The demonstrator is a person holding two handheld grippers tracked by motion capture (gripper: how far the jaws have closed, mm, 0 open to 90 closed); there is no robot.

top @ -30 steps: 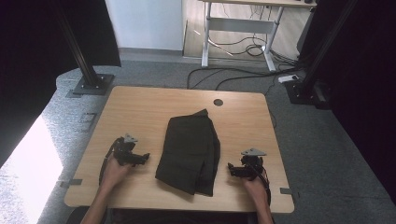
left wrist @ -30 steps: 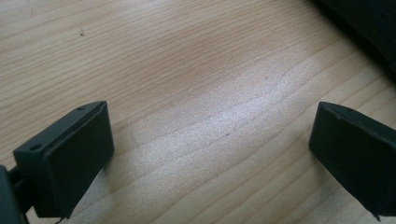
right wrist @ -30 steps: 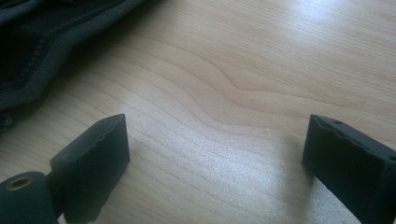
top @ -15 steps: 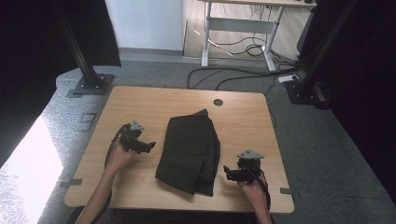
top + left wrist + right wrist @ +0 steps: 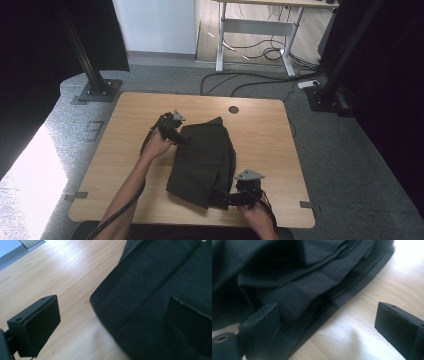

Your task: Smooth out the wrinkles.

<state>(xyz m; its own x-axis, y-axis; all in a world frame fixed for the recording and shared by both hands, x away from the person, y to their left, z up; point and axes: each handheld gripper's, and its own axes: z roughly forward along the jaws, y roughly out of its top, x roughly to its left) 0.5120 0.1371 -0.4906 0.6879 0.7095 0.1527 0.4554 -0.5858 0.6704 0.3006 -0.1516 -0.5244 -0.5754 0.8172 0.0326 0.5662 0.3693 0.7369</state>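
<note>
Reaching with both hands, I hold my left claw [image 5: 110, 322] wide open over the dark cloth's [image 5: 202, 157] edge. My right claw [image 5: 329, 325] gapes too, cloth just ahead on the desk [image 5: 125, 130], ready to pinch.

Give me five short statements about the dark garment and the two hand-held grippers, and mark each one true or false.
1. The dark garment lies folded on the wooden table. True.
2. The left hand-held gripper is at the garment's far left edge. True.
3. The right hand-held gripper is shut. False: its jaws stand apart, with the garment's edge between them.
4. The garment is white. False: it is black or very dark.
5. The left hand-held gripper's jaws are open. True.
</note>
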